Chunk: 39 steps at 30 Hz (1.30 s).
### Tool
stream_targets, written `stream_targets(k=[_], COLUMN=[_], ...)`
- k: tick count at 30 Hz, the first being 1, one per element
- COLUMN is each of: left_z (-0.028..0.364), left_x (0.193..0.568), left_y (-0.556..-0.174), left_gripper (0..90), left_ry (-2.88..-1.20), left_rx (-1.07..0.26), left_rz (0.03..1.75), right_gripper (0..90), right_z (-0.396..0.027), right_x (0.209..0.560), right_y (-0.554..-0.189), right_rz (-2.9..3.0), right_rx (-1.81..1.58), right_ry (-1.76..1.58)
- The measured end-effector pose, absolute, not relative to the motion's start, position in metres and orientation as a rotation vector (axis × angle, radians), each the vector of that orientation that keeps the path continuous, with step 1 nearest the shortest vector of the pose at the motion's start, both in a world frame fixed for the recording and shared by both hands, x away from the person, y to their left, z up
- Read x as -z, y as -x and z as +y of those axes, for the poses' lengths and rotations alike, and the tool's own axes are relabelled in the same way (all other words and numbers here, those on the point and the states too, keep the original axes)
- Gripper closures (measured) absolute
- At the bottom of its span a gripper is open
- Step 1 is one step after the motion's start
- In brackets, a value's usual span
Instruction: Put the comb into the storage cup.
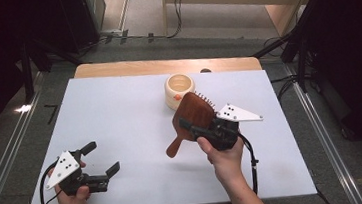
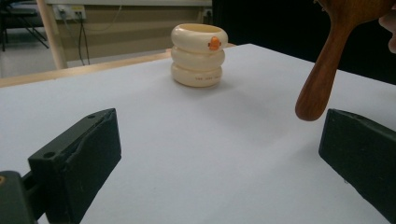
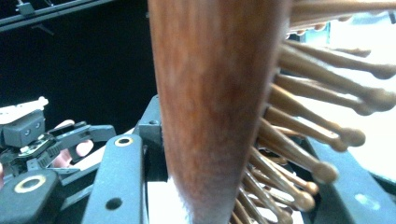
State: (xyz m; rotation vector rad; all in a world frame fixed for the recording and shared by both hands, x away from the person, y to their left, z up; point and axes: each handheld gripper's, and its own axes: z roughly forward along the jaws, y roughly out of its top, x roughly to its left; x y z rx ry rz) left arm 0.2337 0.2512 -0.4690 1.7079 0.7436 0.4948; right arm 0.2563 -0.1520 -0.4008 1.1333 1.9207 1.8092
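White table (image 1: 122, 138), right tongs (image 1: 199, 125) gripping hairbrush (image 1: 193, 116), handle down-left

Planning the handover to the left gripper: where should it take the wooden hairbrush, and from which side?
Take the handle, judging by the pose. The right gripper clamps the hairbrush across its head, bristles to one side, so the handle hangs free, slanting down toward the left gripper. Come from the left, open fingers straddling the narrow neck above the rounded end.

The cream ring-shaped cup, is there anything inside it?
From the high view, the cream cup stands open on the white table, and the part of its inside that shows looks empty. Its rim hides the bottom, and the wooden hairbrush held nearby covers none of the opening.
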Motion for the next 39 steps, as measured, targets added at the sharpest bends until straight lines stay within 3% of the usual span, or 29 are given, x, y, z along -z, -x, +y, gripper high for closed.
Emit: stream_targets(k=[19, 39], left_z=[0.293, 0.295], left_x=[0.482, 0.487], left_y=[-0.241, -0.242], left_gripper=[0.0, 0.0], left_ry=[-1.667, -1.637], left_rx=[-0.554, -0.527], left_rz=[0.867, 0.883], right_gripper=[50.8, 50.8], right_z=[-0.166, -0.176], right_x=[0.39, 0.371], right_y=[-0.274, -0.294], right_rz=[1.898, 1.843], right_rx=[-1.763, -1.751], right_ry=[-1.183, -1.195])
